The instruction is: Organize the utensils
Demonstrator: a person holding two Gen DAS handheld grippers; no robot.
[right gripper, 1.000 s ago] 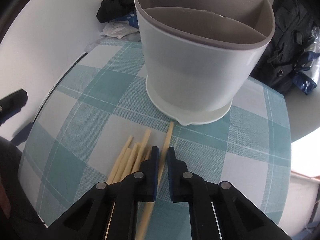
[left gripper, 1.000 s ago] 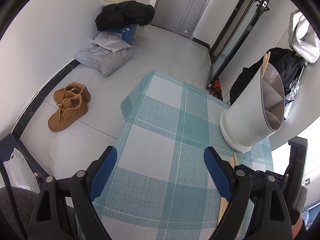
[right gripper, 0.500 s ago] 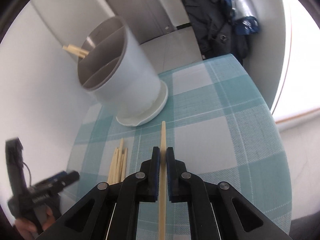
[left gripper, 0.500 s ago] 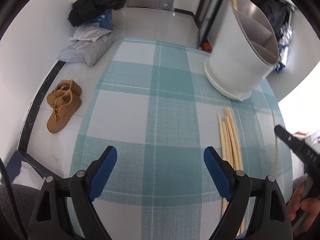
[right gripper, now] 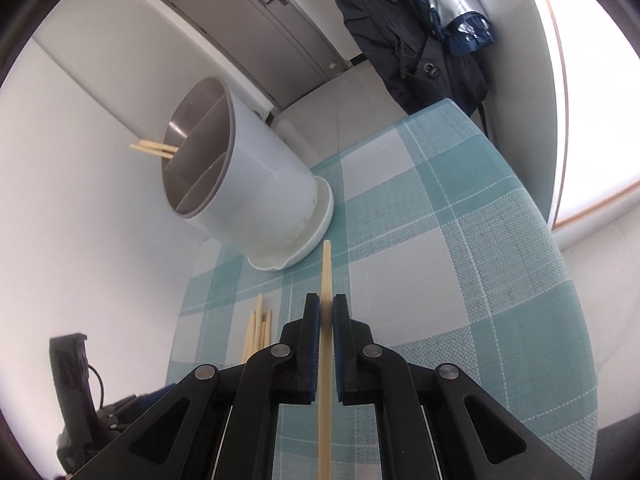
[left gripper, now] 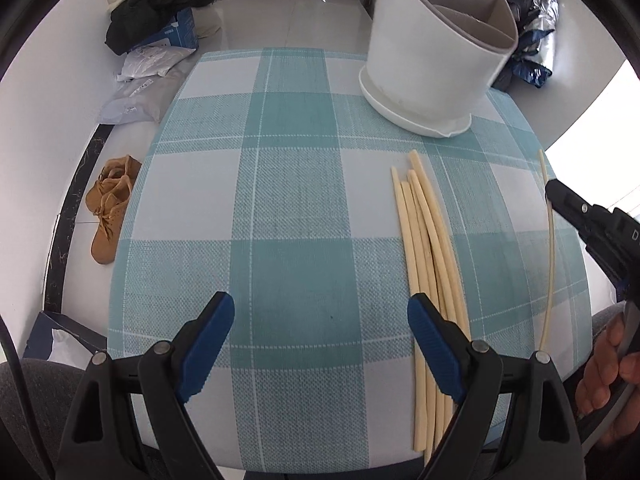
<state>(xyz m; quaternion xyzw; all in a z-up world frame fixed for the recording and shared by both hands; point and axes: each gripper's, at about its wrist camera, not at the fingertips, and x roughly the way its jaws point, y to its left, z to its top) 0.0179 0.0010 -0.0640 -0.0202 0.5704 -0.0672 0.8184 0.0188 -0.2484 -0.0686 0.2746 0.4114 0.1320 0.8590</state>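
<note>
Progress: partly done. Two chopstick ends (right gripper: 154, 148) already stand in one compartment of the white utensil holder (right gripper: 256, 184), which sits upright on the checked desk (left gripper: 288, 208). A loose bundle of chopsticks (left gripper: 426, 240) lies on the desk in front of the holder, near it but apart, and is yet to be moved; roughly five or six, though the overlap prevents a sure count.

The right gripper (right gripper: 326, 316) has its fingers closed tight on a single chopstick (right gripper: 327, 268), tip pointing toward the holder's base, well short of the rim. In the left wrist view this chopstick appears raised at the right edge of the desk. It looks to be the next one for the holder.

The left gripper (left gripper: 320, 332) hangs over the near desk edge with its fingers wide apart and nothing between them; its right finger overlaps the bundle in view, contact unconfirmed.

Not determinable: the holder's other compartments, only partly visible; the bundle's near ends behind the left gripper; the held chopstick's rear end.
</note>
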